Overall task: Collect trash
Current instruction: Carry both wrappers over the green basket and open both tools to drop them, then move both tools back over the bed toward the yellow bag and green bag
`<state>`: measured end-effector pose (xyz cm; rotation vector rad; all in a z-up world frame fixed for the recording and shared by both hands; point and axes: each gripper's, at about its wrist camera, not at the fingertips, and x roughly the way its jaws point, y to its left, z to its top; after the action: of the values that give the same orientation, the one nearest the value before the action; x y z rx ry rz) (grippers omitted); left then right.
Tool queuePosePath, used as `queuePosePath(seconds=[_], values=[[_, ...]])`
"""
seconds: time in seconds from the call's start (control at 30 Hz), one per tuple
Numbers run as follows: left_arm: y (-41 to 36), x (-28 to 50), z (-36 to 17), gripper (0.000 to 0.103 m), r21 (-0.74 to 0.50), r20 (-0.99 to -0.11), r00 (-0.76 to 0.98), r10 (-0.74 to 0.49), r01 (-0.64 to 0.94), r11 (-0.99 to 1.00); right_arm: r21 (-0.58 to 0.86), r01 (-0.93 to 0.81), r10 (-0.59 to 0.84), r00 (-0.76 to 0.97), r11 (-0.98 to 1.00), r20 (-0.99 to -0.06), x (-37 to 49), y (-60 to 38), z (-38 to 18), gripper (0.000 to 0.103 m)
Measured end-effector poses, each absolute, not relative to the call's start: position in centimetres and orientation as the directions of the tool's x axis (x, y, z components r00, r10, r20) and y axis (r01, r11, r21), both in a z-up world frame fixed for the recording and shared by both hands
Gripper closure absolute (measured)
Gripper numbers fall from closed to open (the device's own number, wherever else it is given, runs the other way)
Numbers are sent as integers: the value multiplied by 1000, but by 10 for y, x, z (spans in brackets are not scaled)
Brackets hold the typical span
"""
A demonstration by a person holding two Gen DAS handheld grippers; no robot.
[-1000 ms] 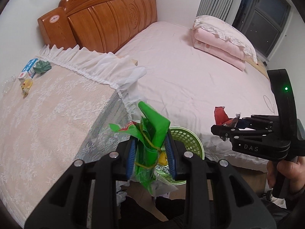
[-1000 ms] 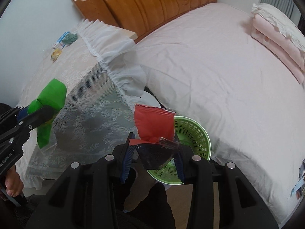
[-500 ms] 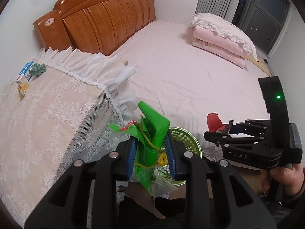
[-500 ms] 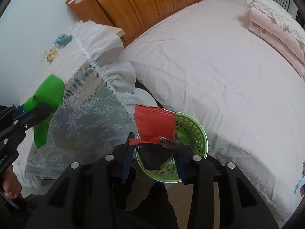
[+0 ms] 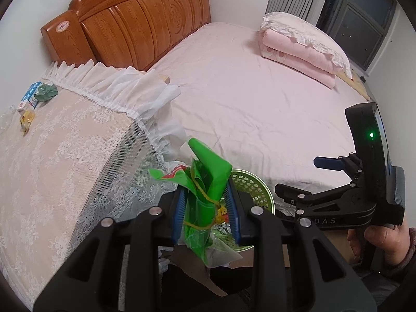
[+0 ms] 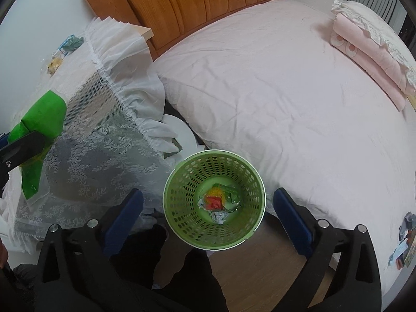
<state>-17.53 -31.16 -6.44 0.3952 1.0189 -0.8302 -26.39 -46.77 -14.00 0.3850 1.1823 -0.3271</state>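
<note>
A green perforated trash basket stands on the floor between the bed and a lace-covered table. A red wrapper lies in it among other crumpled trash. My right gripper is open and empty, directly above the basket; it also shows in the left wrist view. My left gripper is shut on a green plastic wrapper, held near the table edge left of the basket. The green wrapper also shows in the right wrist view.
The lace-covered table holds a blue-white carton, a green wrapper and a yellow scrap at its far end. The pink bed has a folded quilt. Some scraps lie on the bed's right edge.
My right gripper has opened and the red wrapper has dropped into the basket. My left gripper still holds the green wrapper and has barely moved.
</note>
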Motion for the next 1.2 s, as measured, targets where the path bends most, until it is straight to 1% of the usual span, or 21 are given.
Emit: queuePosePath(seconds=[0.27, 0.53, 0.6, 0.67, 0.77, 0.83, 1.03, 1.2], values=[[-326, -179, -72, 75, -74, -880, 228, -417, 800, 595, 123, 513, -69, 340, 850, -938, -270, -492, -140, 3], [-347, -187, -82, 74, -120, -892, 144, -428, 838, 532, 126, 572, -94, 339, 811, -936, -279, -513, -137, 3], [-353, -190, -85, 63, -140, -895, 110, -431, 851, 507, 125, 581, -100, 339, 804, -935, -282, -517, -137, 3], [-357, -194, -85, 30, -132, -895, 111, -432, 859, 494, 123, 593, -105, 335, 795, -936, -285, -522, -137, 3], [-360, -202, -81, 11, -125, -883, 117, -455, 875, 468, 119, 606, -110, 327, 787, -938, -289, -526, -138, 3], [-359, -204, -79, 8, -122, -879, 120, -461, 879, 461, 119, 613, -110, 323, 781, -940, -291, -528, -140, 3], [-357, -198, -80, 8, -108, -890, 134, -435, 867, 487, 123, 614, -103, 321, 780, -941, -290, -529, -141, 3], [-344, -185, -73, 8, -97, -881, 181, -436, 835, 541, 131, 596, -94, 331, 792, -939, -282, -522, -139, 3]])
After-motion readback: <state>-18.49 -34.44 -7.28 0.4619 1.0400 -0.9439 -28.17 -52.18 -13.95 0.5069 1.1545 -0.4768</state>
